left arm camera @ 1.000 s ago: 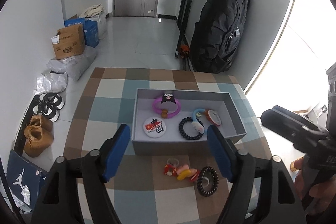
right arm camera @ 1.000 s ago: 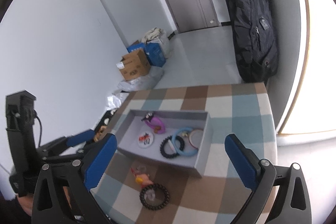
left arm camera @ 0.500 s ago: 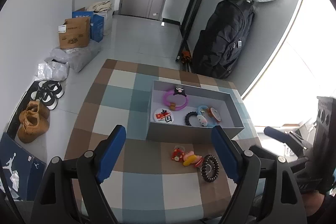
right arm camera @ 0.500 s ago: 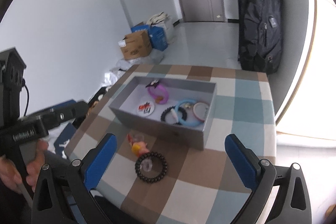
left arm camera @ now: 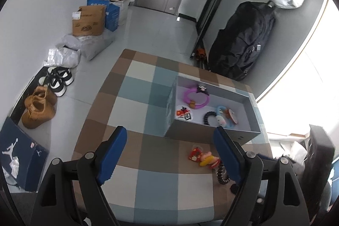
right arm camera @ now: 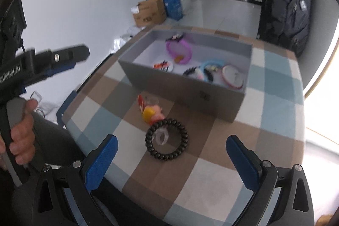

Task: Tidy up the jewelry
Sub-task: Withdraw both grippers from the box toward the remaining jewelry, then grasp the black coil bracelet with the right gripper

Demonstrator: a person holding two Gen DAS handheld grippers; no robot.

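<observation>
Right wrist view: your right gripper [right arm camera: 170,159] had dropped closer to the table since a second ago, and the black beaded bracelet [right arm camera: 167,139] now lay between and just beyond its blue pads [right arm camera: 101,161].
Right jaws: stood wide apart, nothing between them (not yet touching the beads).
Left wrist view: your left gripper [left arm camera: 169,154] had swung so the grey box [left arm camera: 211,135] sat to its far right instead of straight ahead; its jaws had widened a little, then held, also empty.
Meaning for the task: judging by this, the right side was lining up a pick of the bracelet while the left moved clear.
Still outside the box: the bracelet, a clear ring [right arm camera: 161,137] lying inside its loop, and a red-and-yellow cartoon charm [right arm camera: 149,112] touching its far edge, all on the checked tablecloth [right arm camera: 211,171].
Already in the box: a purple ring bangle [right arm camera: 179,50], a round badge [right arm camera: 163,65], a blue bangle [right arm camera: 208,69] and a dark bead band [left arm camera: 208,118].
Shapes and textures: bracelet of round, glossy beads in a loose circle; charm soft-looking and lumpy; box matt, stiff-walled, rectangular; cloth flat, woven squares of brown, blue and cream.
</observation>
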